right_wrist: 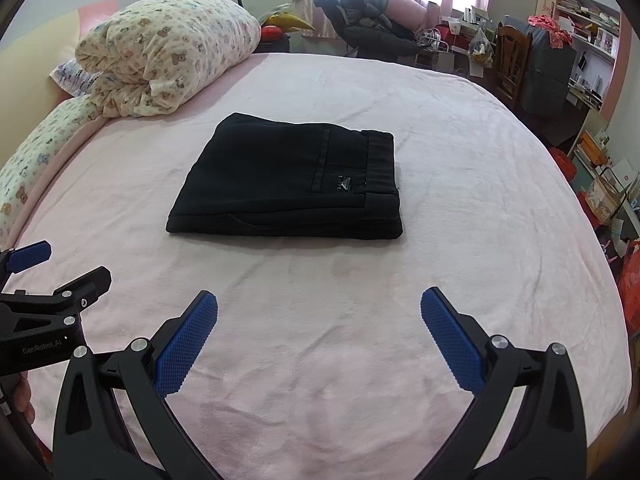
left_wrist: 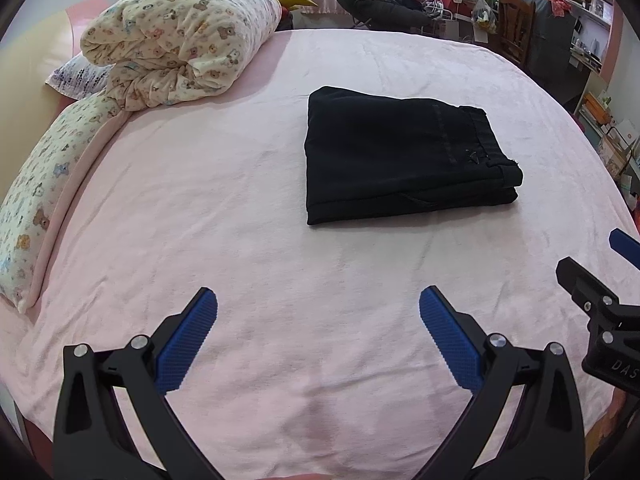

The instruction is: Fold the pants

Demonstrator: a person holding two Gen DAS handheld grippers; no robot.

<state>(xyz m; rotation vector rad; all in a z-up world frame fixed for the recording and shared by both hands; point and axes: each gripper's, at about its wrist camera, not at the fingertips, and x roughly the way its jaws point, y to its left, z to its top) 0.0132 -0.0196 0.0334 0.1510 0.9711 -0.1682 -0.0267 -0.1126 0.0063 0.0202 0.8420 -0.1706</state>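
Observation:
Black pants lie folded into a compact rectangle on the pink bed, waistband to the right. They also show in the right wrist view, with a small logo patch near the waistband. My left gripper is open and empty, held above the sheet well short of the pants. My right gripper is open and empty, also short of the pants. Each gripper shows at the edge of the other's view: the right one and the left one.
A rolled bear-print duvet and a long bear-print pillow lie at the bed's far left. Beyond the bed stand a dark recliner with clothes, a wooden chair and cluttered shelves.

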